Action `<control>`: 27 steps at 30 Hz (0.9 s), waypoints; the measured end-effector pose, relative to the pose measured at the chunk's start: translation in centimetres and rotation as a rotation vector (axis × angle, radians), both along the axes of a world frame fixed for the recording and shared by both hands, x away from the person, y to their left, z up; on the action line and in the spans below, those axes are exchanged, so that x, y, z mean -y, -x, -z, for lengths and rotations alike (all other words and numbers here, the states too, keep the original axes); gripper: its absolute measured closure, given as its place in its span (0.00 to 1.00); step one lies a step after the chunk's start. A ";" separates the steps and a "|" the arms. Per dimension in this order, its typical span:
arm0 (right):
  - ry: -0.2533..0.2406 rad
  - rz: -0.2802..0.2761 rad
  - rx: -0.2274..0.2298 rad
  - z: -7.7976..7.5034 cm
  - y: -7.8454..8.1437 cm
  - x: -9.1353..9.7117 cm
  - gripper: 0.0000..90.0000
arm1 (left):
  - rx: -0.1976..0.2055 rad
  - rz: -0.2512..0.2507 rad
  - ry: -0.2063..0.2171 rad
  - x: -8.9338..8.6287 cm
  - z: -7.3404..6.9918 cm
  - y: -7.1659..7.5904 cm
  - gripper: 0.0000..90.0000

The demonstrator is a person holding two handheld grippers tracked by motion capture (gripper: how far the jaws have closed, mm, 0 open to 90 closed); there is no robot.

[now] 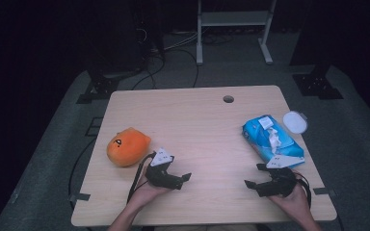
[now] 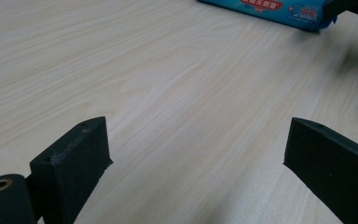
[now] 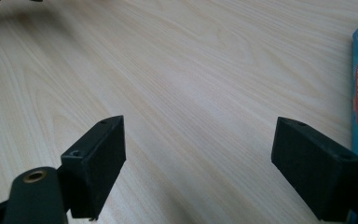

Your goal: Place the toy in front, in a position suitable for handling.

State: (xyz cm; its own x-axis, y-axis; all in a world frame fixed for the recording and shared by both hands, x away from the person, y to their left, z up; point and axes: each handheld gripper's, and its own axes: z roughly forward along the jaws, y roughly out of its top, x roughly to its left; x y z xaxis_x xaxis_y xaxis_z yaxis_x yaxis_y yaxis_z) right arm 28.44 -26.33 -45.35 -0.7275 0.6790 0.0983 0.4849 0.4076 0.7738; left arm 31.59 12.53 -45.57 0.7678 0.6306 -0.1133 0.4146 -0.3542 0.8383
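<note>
Black tongs: we count two, one in each hand, both low over the near part of the bench (image 1: pixel 202 134).
Left tongs (image 1: pixel 179 180): we see the left hand (image 1: pixel 147 188) come in from the near edge, its jaws pointing toward the middle of the bench; in the left gripper view the jaws stand wide apart with bare wood between them.
Right tongs (image 1: pixel 254 186): the right hand (image 1: pixel 294 195) holds them pointing inward toward the left tongs; in the right gripper view the jaws are spread wide, nothing between them.
Wipes pack (image 1: pixel 271 138): one, blue, lying flat just beyond the right tongs, near the right edge; we see a white sheet poking from its top opening.
Orange plush toy (image 1: pixel 127 146): one, resting on the bench just beyond and left of the left tongs, apart from them.
White round lid (image 1: pixel 295 121): one, beside the far corner of the pack, at the bench's right edge.
Hole (image 1: pixel 228 99): one, round, near the far edge of the bench.
</note>
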 end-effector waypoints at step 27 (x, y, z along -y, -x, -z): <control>0.014 -0.021 -0.009 0.0 -0.4 -0.8 0.18 | 0.206 -0.133 0.028 -10.1 -7.8 -1.7 0.07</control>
State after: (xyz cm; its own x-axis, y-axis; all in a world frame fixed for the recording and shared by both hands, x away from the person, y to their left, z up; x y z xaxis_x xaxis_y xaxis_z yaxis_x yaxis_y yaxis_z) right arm 28.80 -25.51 -45.30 -0.7407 0.6651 0.0954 0.4833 0.4288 0.7633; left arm 33.27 22.65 -37.74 0.6869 0.7265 0.0182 0.2750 -0.2830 0.9188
